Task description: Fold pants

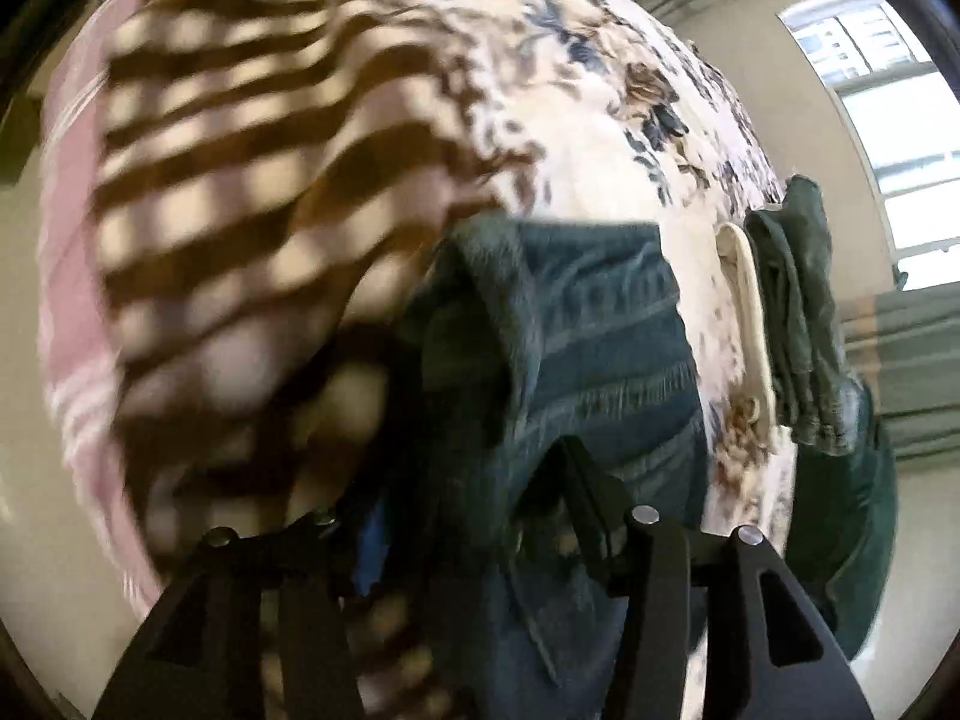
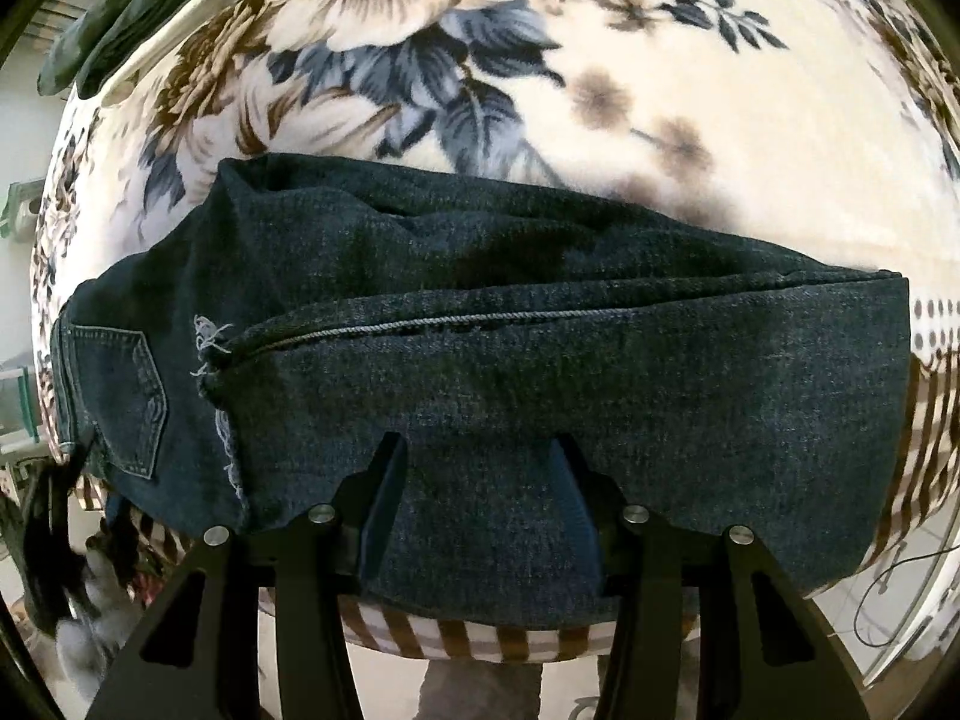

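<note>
The dark blue jeans (image 2: 480, 330) lie folded lengthwise across the floral blanket (image 2: 690, 90), back pocket at the left, frayed hem near the middle. My right gripper (image 2: 477, 468) straddles the near edge of the denim, fingers apart with cloth lying over and between them. In the left wrist view the jeans (image 1: 600, 330) hang bunched between the fingers of my left gripper (image 1: 480, 492), which is shut on the fabric close to the lens. That view is motion-blurred.
A brown-striped border (image 1: 228, 192) of the blanket runs along the bed edge. Folded dark green clothes (image 1: 798, 312) and a cream item (image 1: 750, 312) lie farther on the bed. A window (image 1: 888, 120) and curtains stand behind. Floor shows below the bed edge (image 2: 480, 690).
</note>
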